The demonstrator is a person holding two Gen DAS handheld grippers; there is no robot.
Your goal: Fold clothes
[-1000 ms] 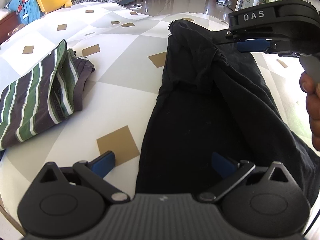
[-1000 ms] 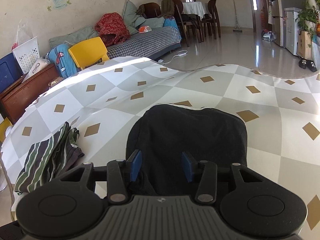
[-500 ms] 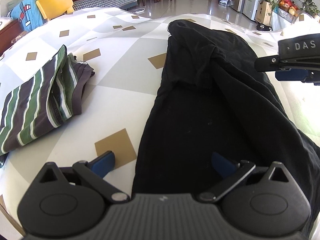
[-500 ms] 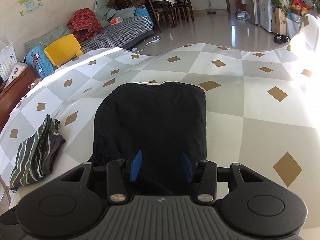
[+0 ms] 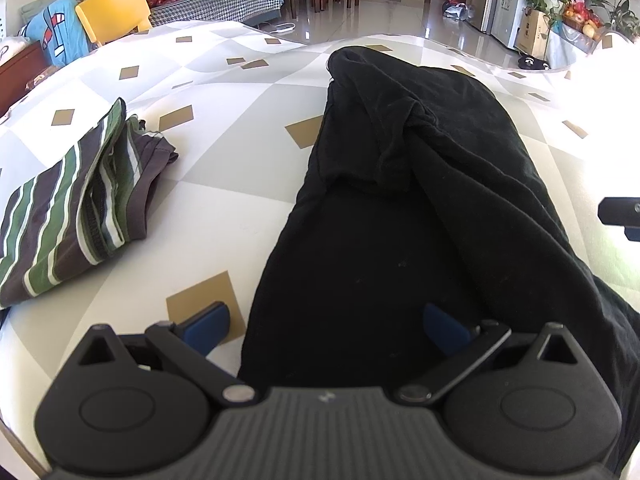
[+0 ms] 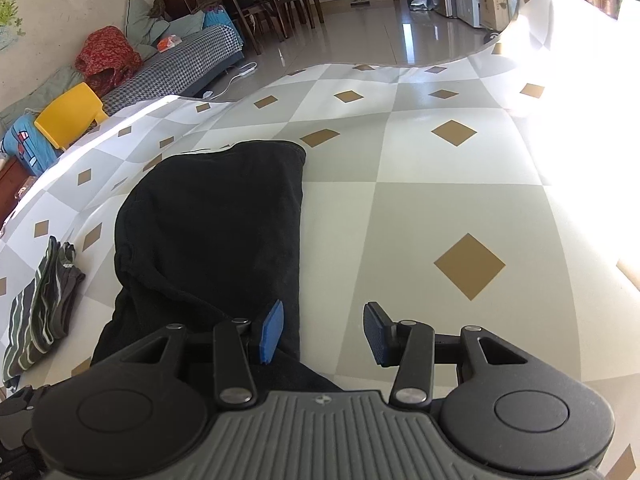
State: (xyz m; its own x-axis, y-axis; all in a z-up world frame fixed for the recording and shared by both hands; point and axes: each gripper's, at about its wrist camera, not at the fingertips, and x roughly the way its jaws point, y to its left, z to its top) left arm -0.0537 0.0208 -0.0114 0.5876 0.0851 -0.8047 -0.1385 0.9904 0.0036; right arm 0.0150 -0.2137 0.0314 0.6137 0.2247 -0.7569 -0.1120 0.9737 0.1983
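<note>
A black garment (image 5: 400, 220) lies lengthwise on the checked table (image 5: 224, 92), with a fold bunched across its far half. My left gripper (image 5: 325, 328) stands wide open over the garment's near left edge, one pad above the tablecloth and one above black cloth. My right gripper (image 6: 324, 332) is open at the black garment's (image 6: 216, 220) right edge. Its left pad hovers over the hem, and bare tablecloth shows between the pads. In the left wrist view only the right gripper's (image 5: 622, 216) tip shows at the far right.
A folded green-and-grey striped garment (image 5: 68, 216) lies on the left of the table, also in the right wrist view (image 6: 40, 308). Beyond the far edge stand a yellow chair (image 5: 114, 10), a sofa and dining chairs. Sun glare washes out the table's right side (image 6: 580, 128).
My right gripper has slid rightward, from over the middle of the black garment to its right edge. In the left wrist view it has almost left the frame. The left gripper has stayed put.
</note>
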